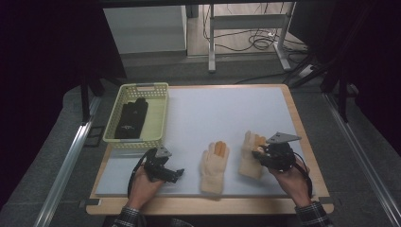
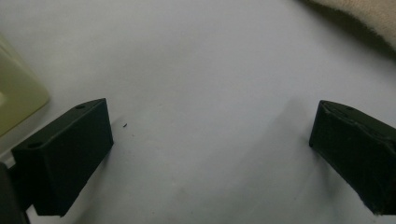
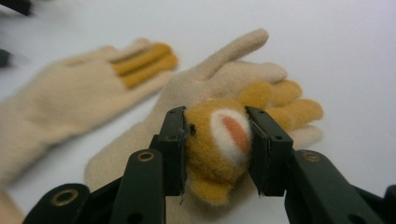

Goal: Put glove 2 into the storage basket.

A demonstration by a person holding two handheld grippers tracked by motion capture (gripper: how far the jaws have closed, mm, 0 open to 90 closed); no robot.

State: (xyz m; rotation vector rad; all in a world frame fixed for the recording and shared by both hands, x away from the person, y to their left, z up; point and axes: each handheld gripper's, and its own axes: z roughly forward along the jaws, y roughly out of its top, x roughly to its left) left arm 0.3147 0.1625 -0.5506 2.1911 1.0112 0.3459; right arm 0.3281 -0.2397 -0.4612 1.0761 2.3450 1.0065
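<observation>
Two cream knit gloves with orange fingers lie palm-up on the white mat (image 1: 222,109). One glove (image 1: 213,163) is near the middle and the other glove (image 1: 248,161) lies to its right. My right gripper (image 1: 260,150) sits over the right-hand glove (image 3: 224,74). Its jaws are shut on an orange plush piece (image 3: 210,158) with a white and pink patch, at that glove's fingers, and the right gripper (image 3: 215,121) squeezes it from both sides. My left gripper (image 1: 176,174) rests low on the mat near the front edge. The left gripper (image 2: 210,154) is open with bare mat between its jaws.
A pale yellow basket (image 1: 142,88) stands at the mat's back left with a black folded item (image 1: 131,118) inside; the basket's corner (image 2: 14,93) shows close to the left jaw. The wooden table edge (image 1: 302,142) runs just right of the right gripper.
</observation>
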